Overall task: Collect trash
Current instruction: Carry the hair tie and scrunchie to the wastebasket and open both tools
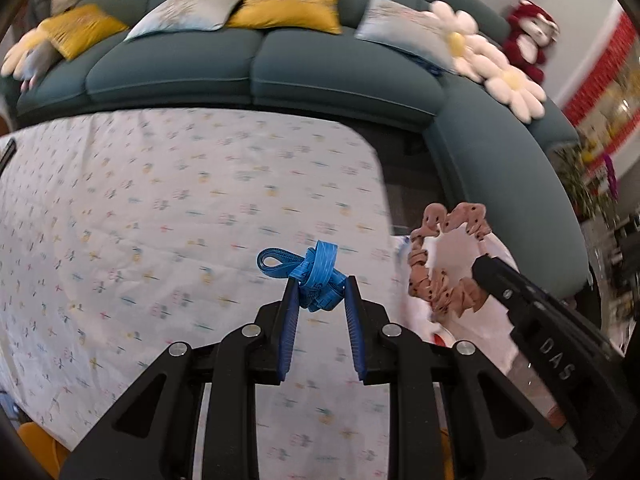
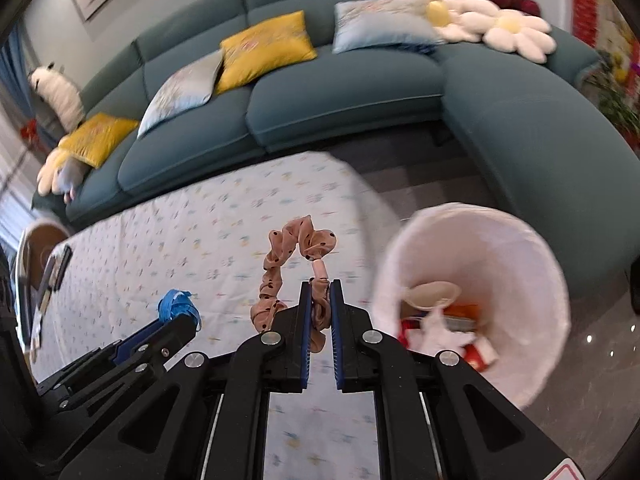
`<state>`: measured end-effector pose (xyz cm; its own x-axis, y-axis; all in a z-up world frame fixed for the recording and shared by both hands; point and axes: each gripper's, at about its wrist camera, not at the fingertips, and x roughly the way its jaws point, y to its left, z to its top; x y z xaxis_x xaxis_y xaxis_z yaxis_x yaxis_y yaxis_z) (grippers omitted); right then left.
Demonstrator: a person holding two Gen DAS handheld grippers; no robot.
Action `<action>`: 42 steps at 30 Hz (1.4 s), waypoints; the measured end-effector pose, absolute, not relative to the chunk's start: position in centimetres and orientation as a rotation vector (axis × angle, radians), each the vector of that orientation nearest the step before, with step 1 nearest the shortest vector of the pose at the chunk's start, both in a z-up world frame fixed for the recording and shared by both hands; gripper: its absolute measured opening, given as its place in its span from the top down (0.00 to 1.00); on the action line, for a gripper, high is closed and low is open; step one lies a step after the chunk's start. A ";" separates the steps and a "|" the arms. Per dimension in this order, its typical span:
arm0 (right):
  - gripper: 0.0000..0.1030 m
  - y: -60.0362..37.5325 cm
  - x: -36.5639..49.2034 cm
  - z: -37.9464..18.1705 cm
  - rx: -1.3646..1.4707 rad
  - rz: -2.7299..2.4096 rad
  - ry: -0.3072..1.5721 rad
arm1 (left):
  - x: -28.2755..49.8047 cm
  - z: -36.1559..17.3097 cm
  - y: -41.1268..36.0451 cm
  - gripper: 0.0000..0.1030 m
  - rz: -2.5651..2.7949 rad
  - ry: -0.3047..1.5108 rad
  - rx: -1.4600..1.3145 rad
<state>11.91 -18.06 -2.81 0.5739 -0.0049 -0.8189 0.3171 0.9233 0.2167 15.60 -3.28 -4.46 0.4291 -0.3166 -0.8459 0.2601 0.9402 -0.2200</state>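
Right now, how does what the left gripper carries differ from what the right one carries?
The left gripper pinches a blue tape, knotted into a tight bundle; the right gripper pinches a pink dotted scrunchie, an open ruffled loop. The tape is flat and smooth, the scrunchie gathered fabric. Both hang clear above the tablecloth.

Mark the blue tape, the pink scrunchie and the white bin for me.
blue tape (image 1: 316, 280): left wrist view, on the knotted bundle.
pink scrunchie (image 2: 280, 256): right wrist view, on the ruffled loop's left side.
white bin (image 2: 532, 264): right wrist view, on the inner wall.
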 end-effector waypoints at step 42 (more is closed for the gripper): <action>0.92 -33.1 0.7 -3.1 0.492 -0.382 0.852 | 8.1 -3.9 -20.7 0.78 -0.576 1.041 0.142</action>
<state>0.65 -33.09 -3.08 0.6028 -0.1237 -0.7882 0.5057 0.8234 0.2575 8.11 -20.72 -3.86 0.3731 -0.3827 -0.8452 0.5136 0.8439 -0.1554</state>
